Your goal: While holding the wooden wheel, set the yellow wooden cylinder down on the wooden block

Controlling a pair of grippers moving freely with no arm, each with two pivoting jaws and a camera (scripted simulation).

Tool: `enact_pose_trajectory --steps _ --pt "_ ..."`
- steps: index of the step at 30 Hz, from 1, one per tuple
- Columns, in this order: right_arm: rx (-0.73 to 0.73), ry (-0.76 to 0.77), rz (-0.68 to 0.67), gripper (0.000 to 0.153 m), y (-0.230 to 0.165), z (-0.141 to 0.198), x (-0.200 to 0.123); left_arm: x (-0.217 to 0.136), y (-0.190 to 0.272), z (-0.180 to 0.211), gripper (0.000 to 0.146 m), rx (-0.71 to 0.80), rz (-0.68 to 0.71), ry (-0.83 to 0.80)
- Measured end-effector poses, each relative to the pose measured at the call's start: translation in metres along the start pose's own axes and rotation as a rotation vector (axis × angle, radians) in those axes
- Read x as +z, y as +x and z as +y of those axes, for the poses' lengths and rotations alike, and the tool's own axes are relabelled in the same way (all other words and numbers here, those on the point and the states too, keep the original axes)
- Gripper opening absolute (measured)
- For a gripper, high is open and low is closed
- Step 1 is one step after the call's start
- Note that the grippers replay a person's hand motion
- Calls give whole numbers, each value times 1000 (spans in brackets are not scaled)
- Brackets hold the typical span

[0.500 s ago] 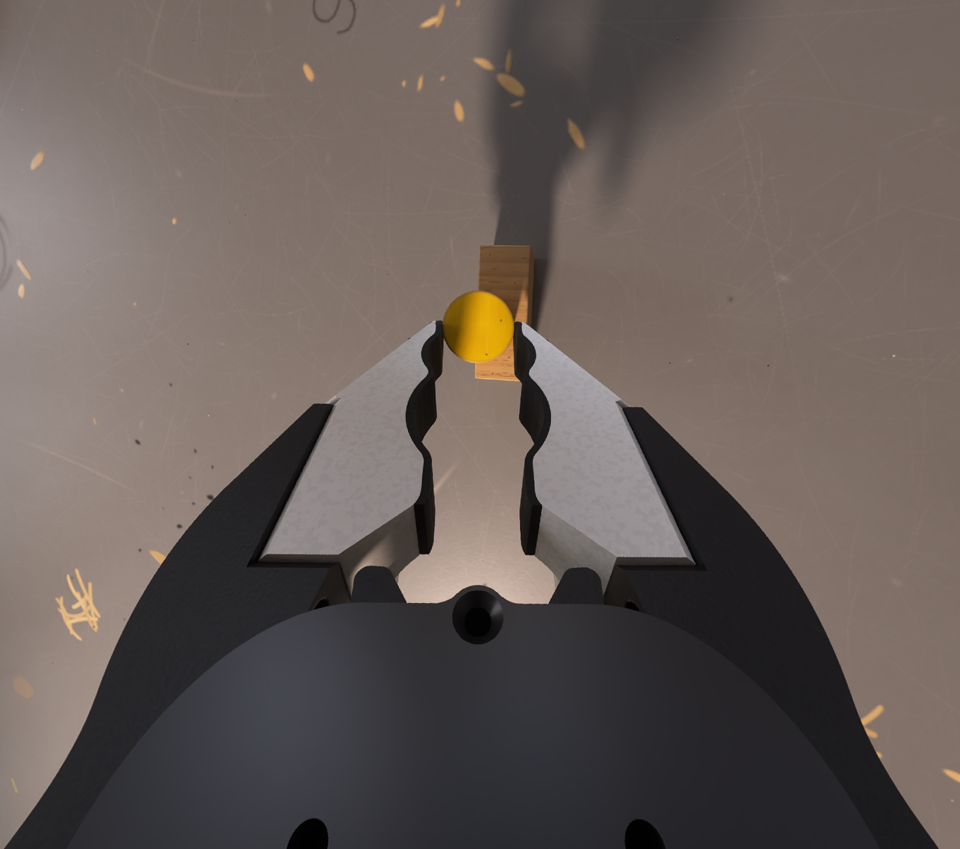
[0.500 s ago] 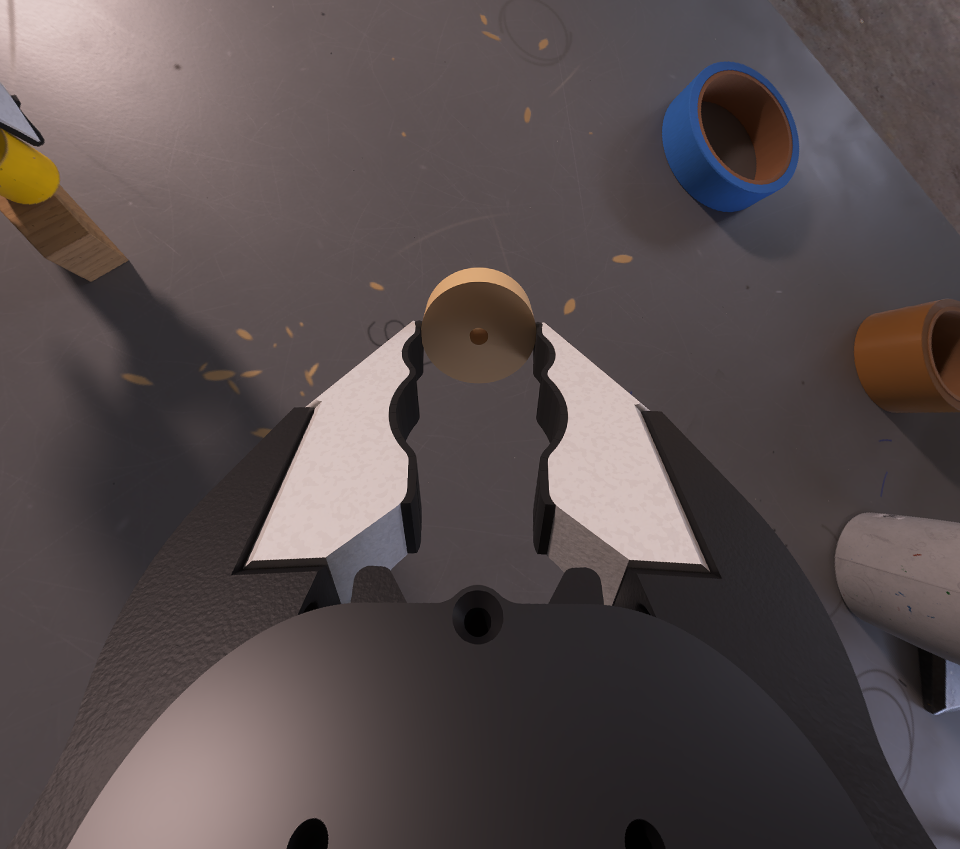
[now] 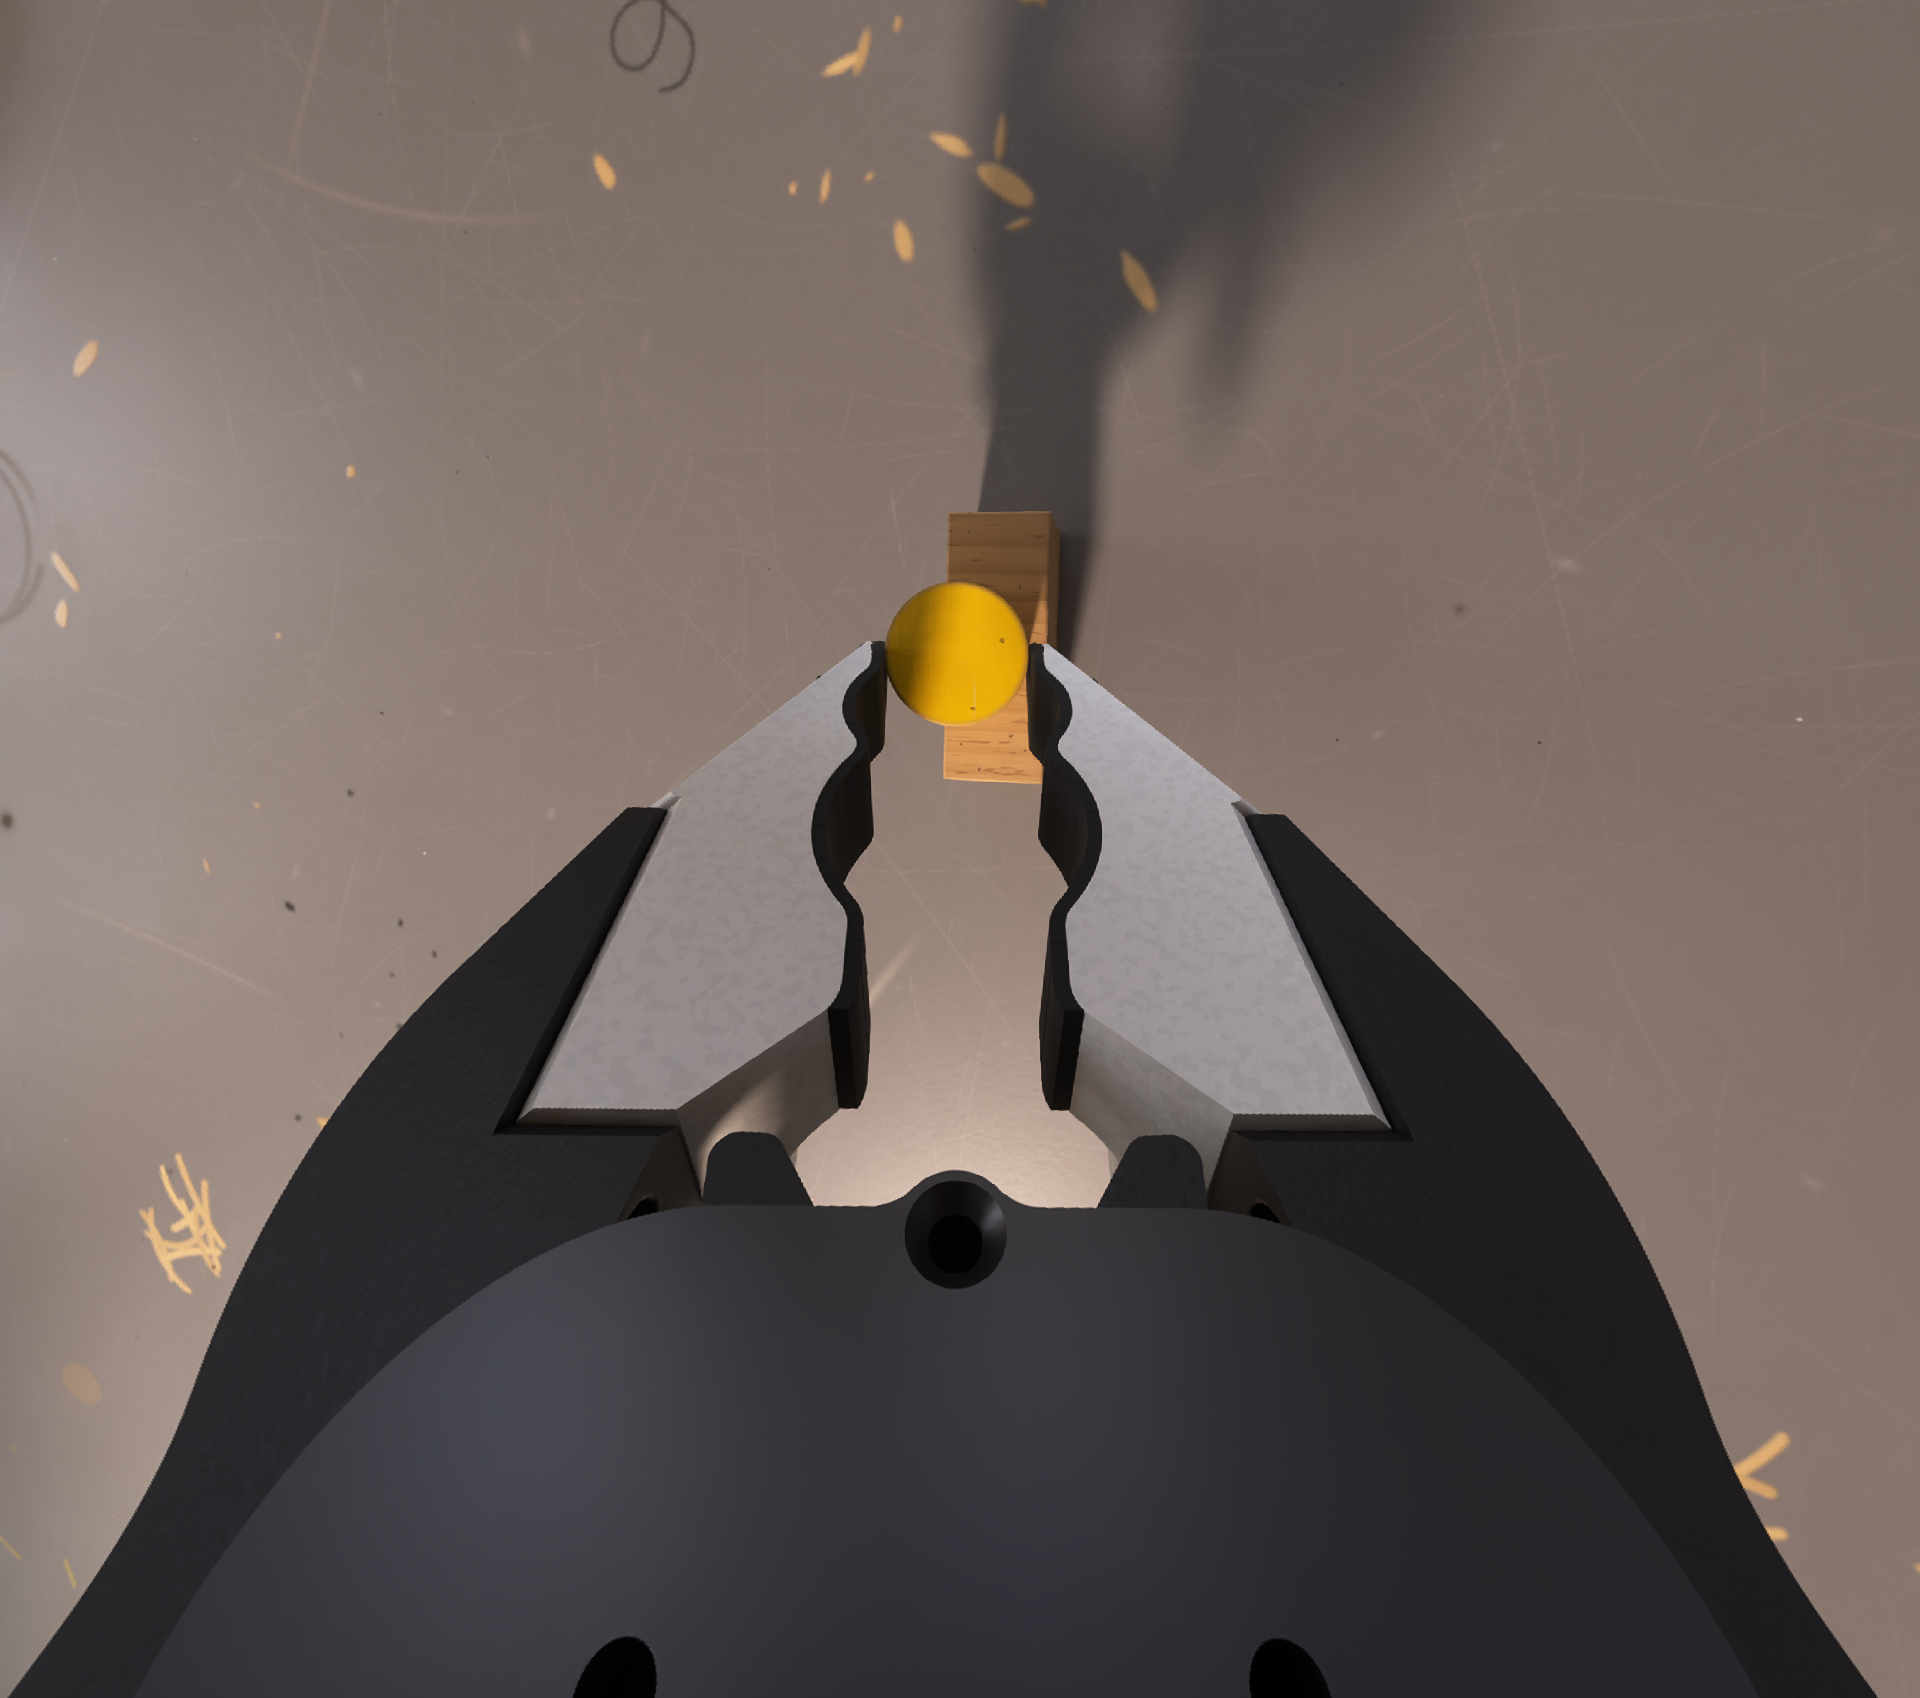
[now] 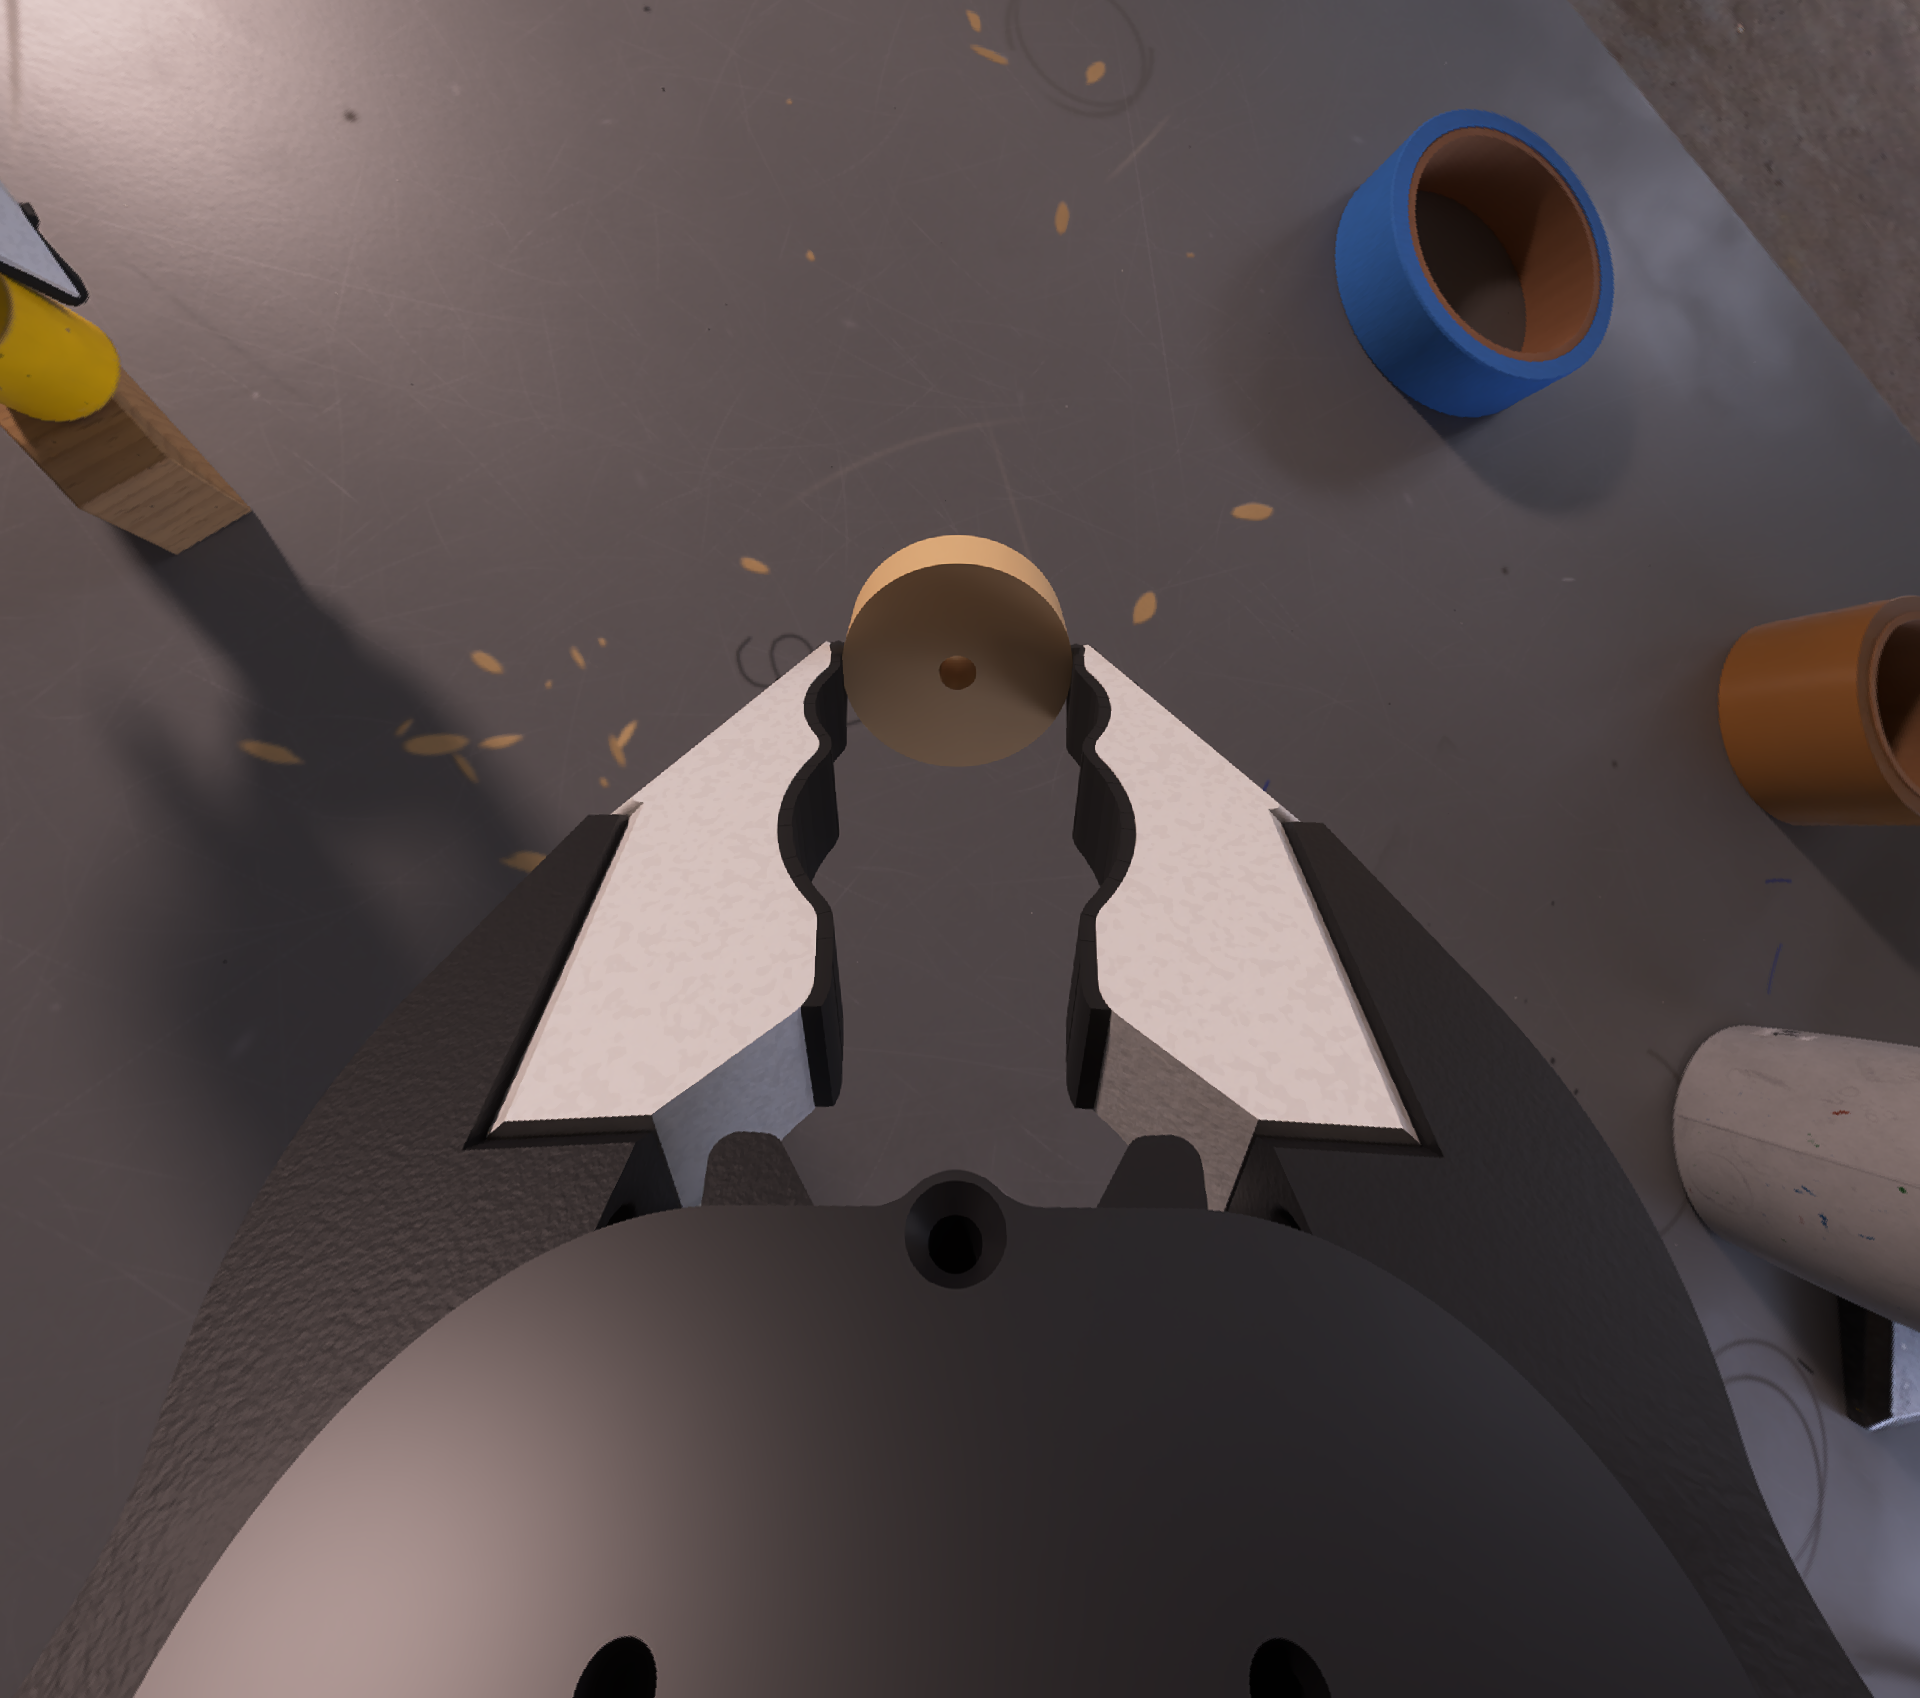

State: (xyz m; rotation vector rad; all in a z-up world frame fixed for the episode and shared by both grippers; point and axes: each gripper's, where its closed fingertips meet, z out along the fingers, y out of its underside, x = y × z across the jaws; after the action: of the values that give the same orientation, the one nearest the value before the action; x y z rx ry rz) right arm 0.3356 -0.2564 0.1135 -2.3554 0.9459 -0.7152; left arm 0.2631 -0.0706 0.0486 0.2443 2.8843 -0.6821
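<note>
The left gripper [image 3: 956, 656] clenches the yellow cylinder [image 3: 956, 653] over the wooden block [image 3: 1000, 552]; the right gripper [image 4: 956, 661] grips the wooden wheel [image 4: 956, 661]. Released off-centre, the cylinder could roll off the block.

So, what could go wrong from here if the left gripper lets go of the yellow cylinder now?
The yellow cylinder sits over the left side of the narrow wooden block, not its middle, so it may tip off on release. Whether it touches the block cannot be told; a drop could bounce it. The right gripper holds the wooden wheel only at its fingertips, so that could slip.
</note>
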Motion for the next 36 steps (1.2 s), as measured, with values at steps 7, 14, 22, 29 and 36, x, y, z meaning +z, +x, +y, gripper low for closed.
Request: enact_pose_trajectory --steps 7,14,22,29,36 --pt "0 -10 -3 42 0 2 3 0 1 -1 27 7 -1 -11" --pt "0 6 15 42 3 -1 1 -17 -5 -12 42 -38 -14 82" --pt "12 28 18 42 6 -1 -3 -180 -66 -21 43 -263 -320 548" --pt "20 21 9 42 6 3 -2 -289 -125 148 41 -720 -728 579" --pt "29 1 3 42 5 8 1 -230 -132 285 38 -1311 -570 235"
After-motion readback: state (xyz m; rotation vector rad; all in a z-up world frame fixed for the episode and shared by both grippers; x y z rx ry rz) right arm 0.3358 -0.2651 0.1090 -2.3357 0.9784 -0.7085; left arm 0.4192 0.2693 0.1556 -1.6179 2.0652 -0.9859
